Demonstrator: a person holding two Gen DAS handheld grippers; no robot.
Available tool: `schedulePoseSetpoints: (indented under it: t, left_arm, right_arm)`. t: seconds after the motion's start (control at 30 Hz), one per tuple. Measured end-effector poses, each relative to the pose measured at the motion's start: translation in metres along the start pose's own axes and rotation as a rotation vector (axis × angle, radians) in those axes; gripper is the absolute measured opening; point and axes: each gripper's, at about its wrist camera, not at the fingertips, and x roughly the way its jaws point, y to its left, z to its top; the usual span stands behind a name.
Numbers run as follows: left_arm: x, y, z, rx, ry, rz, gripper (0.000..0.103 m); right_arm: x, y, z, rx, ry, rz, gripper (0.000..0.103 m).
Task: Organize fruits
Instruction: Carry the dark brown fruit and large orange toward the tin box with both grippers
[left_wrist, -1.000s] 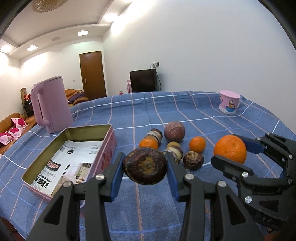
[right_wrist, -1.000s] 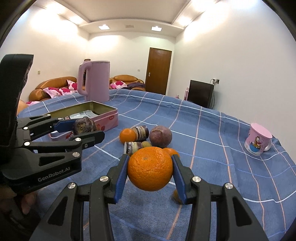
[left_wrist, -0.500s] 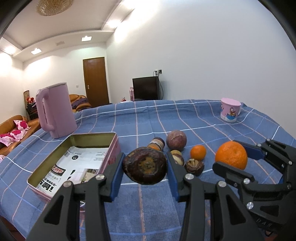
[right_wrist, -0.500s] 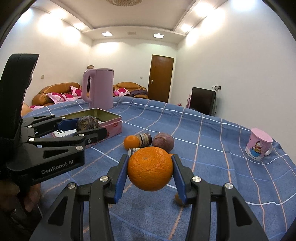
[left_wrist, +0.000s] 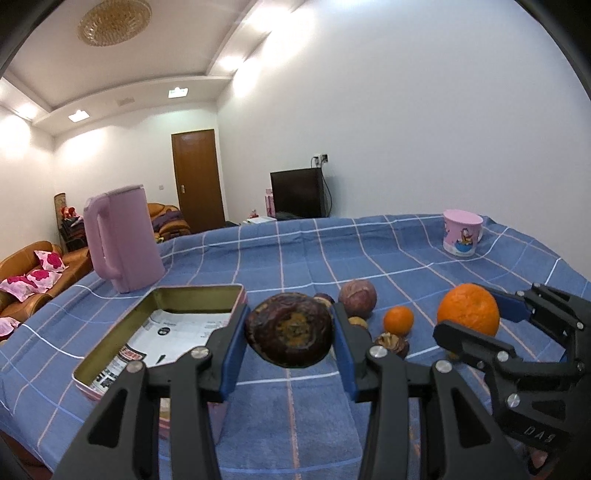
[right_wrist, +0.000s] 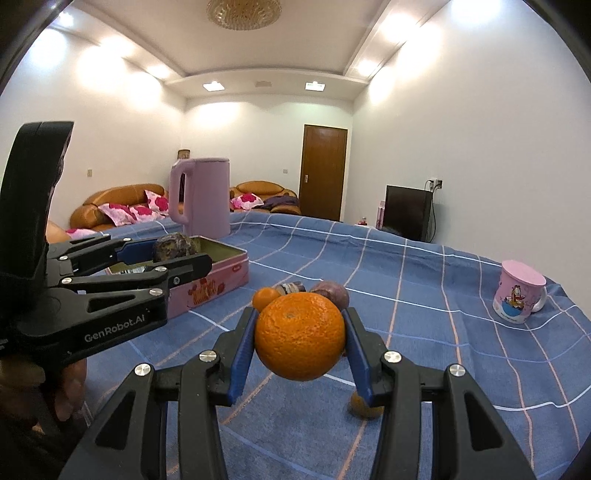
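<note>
My left gripper (left_wrist: 290, 334) is shut on a dark brown wrinkled fruit (left_wrist: 289, 334) and holds it above the cloth, just right of the open pink tin (left_wrist: 162, 295). My right gripper (right_wrist: 300, 338) is shut on a large orange (right_wrist: 300, 336), also raised; it shows at the right of the left wrist view (left_wrist: 468, 309). The left gripper with its fruit shows in the right wrist view (right_wrist: 173, 247) over the tin (right_wrist: 221, 280). Several small fruits lie on the cloth: a purple one (left_wrist: 357, 293), a small orange (left_wrist: 398, 320) and a brown one (left_wrist: 391, 341).
A pink kettle (left_wrist: 122, 243) stands behind the tin, which is lined with printed paper (left_wrist: 173, 332). A pink cartoon mug (left_wrist: 462, 236) stands at the far right of the blue checked tablecloth (left_wrist: 314, 251). A sofa with cushions lies beyond the table on the left.
Both grippers have risen and tilted up with their fruits still held; the table looks lower and farther in both views. The left gripper now sits nearer the tin.
</note>
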Motion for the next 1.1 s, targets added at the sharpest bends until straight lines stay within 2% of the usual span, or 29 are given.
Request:
schedulePoseSetpoints:
  t: [0.47,0.8,1.1]
  left_arm:
    - [0.006,0.030,0.010,-0.030,0.021,0.066,0.045]
    - [0.023,0.067,0.011,-0.057,0.082,0.117,0.045]
    - [0.045,0.113,0.015,-0.090,0.162,0.164,0.045]
  right_arm:
    - [0.020,0.014,0.023,-0.025,0.022,0.055,0.048]
    - [0.051,0.032,0.045,-0.046,0.058,0.118,0.048]
    - [0.097,0.048,0.056,-0.030,0.142,0.182,0.048]
